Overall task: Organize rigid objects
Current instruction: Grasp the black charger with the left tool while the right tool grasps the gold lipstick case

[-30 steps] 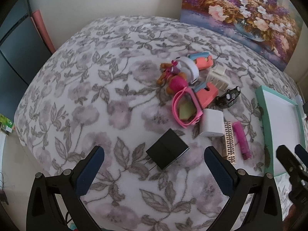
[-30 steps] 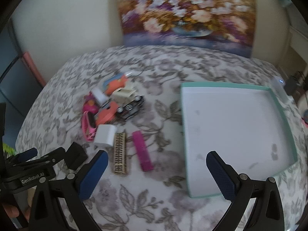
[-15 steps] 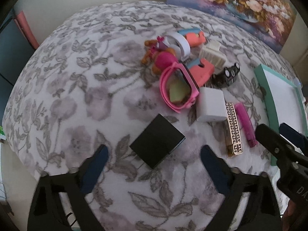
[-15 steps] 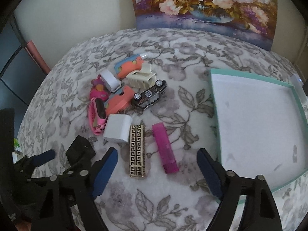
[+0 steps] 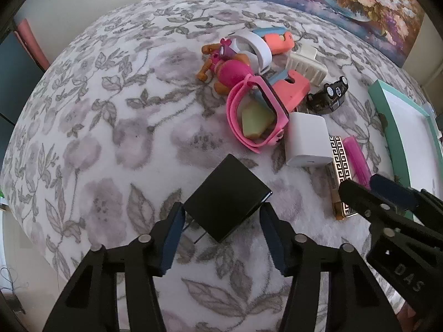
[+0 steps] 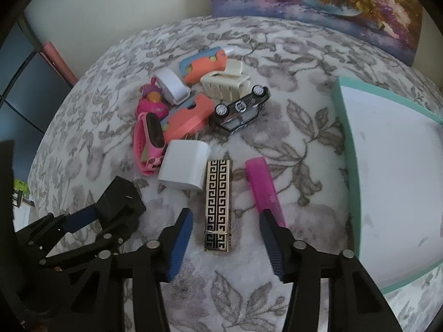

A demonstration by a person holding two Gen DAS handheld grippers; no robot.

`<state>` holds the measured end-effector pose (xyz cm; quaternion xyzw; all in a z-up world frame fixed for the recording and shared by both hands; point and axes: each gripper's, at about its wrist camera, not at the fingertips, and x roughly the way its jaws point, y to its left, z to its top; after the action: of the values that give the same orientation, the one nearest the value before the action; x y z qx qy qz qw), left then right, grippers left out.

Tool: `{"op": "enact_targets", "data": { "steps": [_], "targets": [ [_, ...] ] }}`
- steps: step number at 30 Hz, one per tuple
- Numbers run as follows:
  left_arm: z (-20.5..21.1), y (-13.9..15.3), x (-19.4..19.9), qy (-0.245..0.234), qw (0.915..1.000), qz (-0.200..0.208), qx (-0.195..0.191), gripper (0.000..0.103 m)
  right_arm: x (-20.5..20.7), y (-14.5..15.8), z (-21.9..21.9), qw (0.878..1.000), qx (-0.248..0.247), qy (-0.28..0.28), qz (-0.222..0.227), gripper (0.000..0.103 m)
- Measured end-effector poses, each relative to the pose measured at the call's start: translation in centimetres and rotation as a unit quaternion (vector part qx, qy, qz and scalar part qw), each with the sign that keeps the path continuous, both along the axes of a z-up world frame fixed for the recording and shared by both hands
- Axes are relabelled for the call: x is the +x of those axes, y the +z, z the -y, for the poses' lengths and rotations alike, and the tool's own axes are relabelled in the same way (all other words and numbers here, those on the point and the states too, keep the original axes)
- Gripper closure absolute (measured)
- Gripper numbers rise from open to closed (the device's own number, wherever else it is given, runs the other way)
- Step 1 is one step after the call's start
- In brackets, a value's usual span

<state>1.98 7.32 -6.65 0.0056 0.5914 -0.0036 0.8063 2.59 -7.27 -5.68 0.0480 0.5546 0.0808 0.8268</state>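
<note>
Left tool (image 5: 221, 215) closing around black charger (image 5: 227, 199), pads not yet pressing; right tool (image 6: 225, 218) closing astride gold-patterned lighter (image 6: 218, 203), apart.

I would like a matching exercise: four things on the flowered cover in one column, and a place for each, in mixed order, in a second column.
1. black charger
2. gold-patterned bar
3. toy car
4. tray

a. upside down, beside the cream hair claw
b. at the right edge, nothing in it
c. between the closing left gripper jaws
d. between the closing right gripper jaws

Pairs: 1-c, 2-d, 3-a, 4-b
</note>
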Motion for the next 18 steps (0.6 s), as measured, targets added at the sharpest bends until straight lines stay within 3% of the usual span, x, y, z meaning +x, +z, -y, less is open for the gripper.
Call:
{"op": "enact_targets", "data": {
  "steps": [6,18],
  "targets": [
    [-0.2,0.1,0.0,-0.001,1.0,0.001,-0.007,0.053,0.4,-0.7,-0.9,1.0,-0.007,0.014,-0.007,0.064],
    [-0.3,-0.1,0.2,-0.001,0.9999,0.004,-0.014,0.053,1.6,-2.2,-2.7,0.998,-0.048,0.024,-0.011,0.064]
  ]
}}
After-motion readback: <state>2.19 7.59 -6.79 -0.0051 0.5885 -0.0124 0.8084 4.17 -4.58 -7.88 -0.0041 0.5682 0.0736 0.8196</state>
